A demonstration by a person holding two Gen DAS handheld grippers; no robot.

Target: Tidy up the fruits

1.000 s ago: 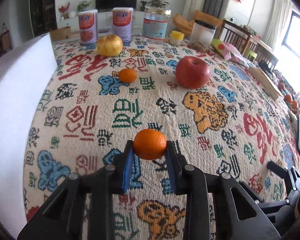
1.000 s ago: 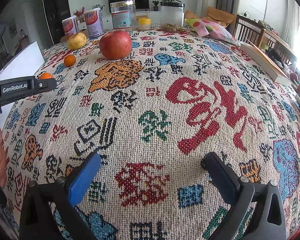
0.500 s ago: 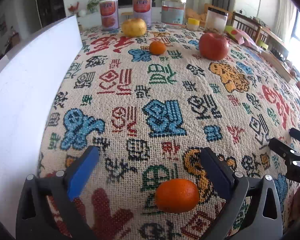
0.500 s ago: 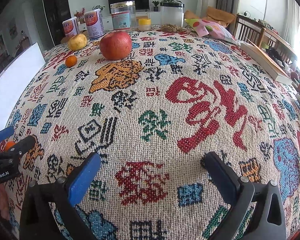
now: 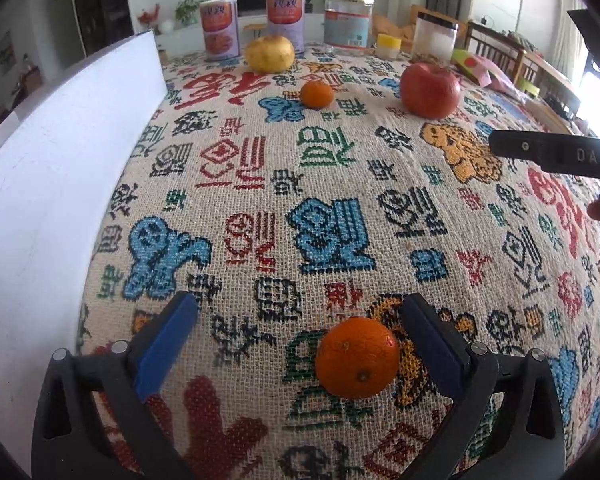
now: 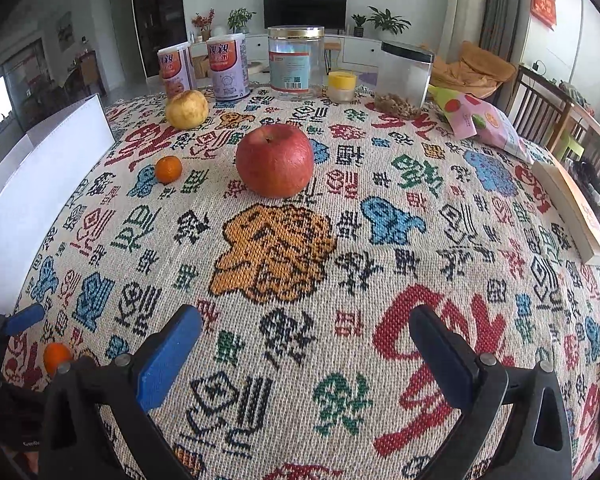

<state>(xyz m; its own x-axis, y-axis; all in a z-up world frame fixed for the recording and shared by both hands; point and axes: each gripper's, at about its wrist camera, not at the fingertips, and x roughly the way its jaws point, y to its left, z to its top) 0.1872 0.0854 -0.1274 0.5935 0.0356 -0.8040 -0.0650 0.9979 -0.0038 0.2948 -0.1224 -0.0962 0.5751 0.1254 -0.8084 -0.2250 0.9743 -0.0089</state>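
Both the left gripper [image 5: 300, 344] and right gripper [image 6: 306, 346] were spread wide. A mandarin [image 5: 357, 357] lay loose between the left fingers; a clear jar [image 6: 403, 80] held nuts.

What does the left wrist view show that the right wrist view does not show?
Only the left wrist view shows the left gripper from behind, open, with the near orange lying between its fingers close to the right one. Only the right wrist view shows the snack bag, the book and the right gripper open over bare cloth. Both show the apple, the far orange, the yellow fruit and the white board.
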